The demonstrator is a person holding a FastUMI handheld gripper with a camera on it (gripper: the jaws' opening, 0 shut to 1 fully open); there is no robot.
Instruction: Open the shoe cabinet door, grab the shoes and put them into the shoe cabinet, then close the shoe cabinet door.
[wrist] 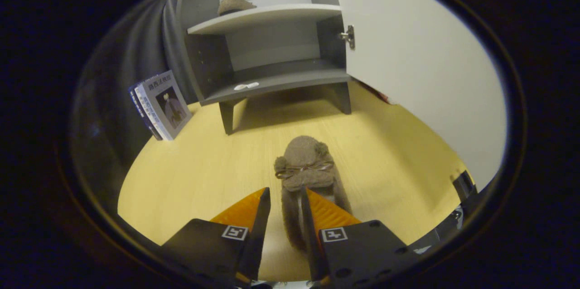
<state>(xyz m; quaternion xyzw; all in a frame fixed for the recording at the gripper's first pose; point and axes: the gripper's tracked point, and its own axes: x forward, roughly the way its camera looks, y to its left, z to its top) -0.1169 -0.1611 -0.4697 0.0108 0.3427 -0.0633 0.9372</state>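
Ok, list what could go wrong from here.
1. The gripper seems to hold the slipper only by one side of its heel end, so it may sag or slip out when lifted.
2. The open door stands close beside the path to the cabinet; the slipper could clip its edge.
3. One slipper already sits on the upper shelf, so a careless placement there could knock it.

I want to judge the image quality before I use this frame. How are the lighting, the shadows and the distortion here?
Gripper view: warm, even light on the wooden floor; soft shadow under the shoe cabinet; strong fisheye bending curves the open door and the shelves; the slipper between the gripper fingers stays sharp, while the dark curtain looks hazy with faint glare; the books stay readable.
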